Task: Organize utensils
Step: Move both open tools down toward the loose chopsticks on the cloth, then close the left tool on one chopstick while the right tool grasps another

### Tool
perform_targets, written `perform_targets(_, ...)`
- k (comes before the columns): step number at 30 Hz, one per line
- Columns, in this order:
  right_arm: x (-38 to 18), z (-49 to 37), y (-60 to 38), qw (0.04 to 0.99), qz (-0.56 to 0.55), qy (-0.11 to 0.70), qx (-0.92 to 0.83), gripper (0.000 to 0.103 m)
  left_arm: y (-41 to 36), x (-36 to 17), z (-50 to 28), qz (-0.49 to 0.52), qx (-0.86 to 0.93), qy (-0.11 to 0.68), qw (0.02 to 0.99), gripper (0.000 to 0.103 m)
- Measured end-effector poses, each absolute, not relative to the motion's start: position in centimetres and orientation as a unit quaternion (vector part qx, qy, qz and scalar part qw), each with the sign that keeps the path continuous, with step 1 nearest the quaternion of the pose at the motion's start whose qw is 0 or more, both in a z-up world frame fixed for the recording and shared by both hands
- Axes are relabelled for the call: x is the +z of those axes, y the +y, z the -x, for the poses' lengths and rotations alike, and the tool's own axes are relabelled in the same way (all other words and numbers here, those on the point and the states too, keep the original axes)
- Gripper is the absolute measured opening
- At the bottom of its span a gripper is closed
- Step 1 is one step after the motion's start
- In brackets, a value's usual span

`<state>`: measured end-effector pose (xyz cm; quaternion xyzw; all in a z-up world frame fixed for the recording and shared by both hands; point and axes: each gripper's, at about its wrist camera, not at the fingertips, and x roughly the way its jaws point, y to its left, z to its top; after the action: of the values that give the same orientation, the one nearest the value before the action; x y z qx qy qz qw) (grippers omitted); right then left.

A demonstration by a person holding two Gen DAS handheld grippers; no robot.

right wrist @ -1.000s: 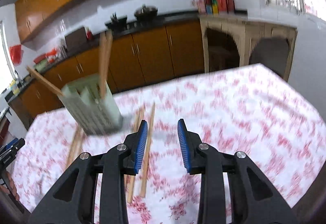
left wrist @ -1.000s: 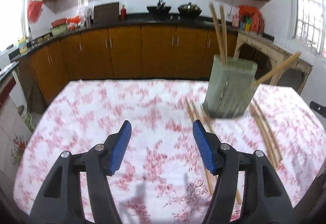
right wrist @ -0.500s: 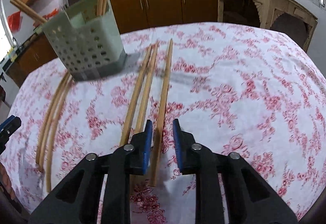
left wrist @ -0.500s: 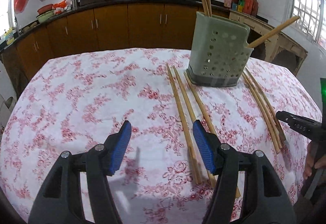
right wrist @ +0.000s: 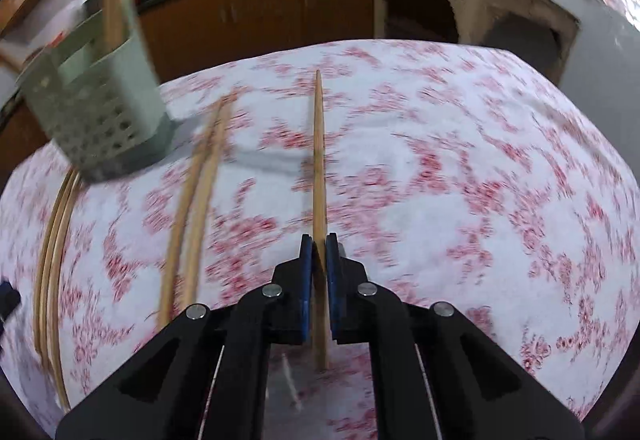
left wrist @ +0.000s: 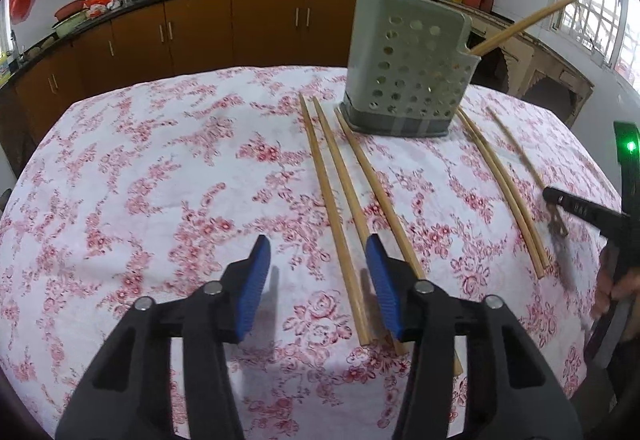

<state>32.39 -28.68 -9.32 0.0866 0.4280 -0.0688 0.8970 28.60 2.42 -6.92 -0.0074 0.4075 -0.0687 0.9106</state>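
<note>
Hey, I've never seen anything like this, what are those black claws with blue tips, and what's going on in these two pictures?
No robot here: a person holds a two-finger tool in each hand, each with a camera looking along its fingers. In the left view, the left tool hangs open over the chopsticks on the flowered tablecloth; its jaws have just been closing. In the right view, the right tool has just closed on one chopstick. A green holder already has a few chopsticks in it.
</note>
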Motion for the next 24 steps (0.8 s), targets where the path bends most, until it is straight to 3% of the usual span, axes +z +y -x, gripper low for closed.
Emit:
perform_targets(4,-9.4,-32.2,-28.8,0.899,-0.078,0.427,-0.062,0.007,1.8,-7.6,-29.0,-0.003,-0.070,0.420,0.905,0.029)
perform_targets(11,-9.2,-31.9,-28.0,0.899,-0.076,0.428,-0.047,0.008,0.6,-8.6,-29.5,-0.019,-0.066,0.435,0.898,0.018)
perform_targets(13,-9.1,-32.0,-27.7,0.900,-0.074,0.428,-0.042,0.008,0.5,-8.7,-29.6,-0.025,-0.057,0.433,0.899,0.010)
perform_targets(24,-9.1,-33.3,-27.5,0.903,-0.057,0.424,-0.038,0.008,5.4,-8.4,-32.6,0.003,0.003,0.433,0.902,0.008)
